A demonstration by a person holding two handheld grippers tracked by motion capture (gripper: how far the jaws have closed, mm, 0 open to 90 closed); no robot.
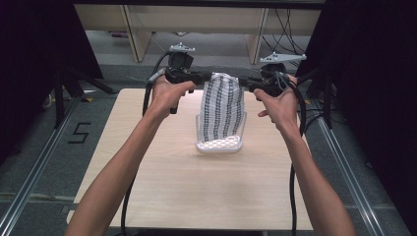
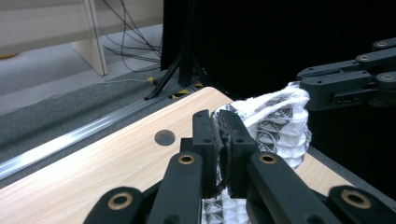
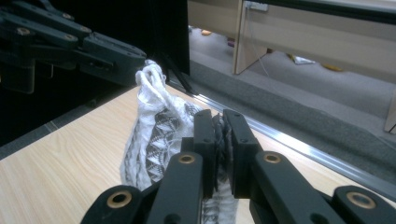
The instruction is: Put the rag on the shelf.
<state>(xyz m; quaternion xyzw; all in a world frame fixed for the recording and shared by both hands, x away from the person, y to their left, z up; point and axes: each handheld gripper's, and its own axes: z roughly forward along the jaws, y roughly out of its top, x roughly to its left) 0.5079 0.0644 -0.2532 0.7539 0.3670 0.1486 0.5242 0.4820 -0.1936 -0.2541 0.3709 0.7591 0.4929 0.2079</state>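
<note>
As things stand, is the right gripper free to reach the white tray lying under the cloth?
Probably not yet. The right gripper is shut on the patterned cloth, as is the left gripper, and the cloth drapes over most of the white tray. It would need to let go first.

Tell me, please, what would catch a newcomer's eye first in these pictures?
A white cloth with dark patterned stripes is held up over the far middle of the wooden table, its lower end resting on the top. The left gripper and the right gripper each pinch an upper corner, jaws shut on the fabric. Both forearms reach in from the near edge.
</note>
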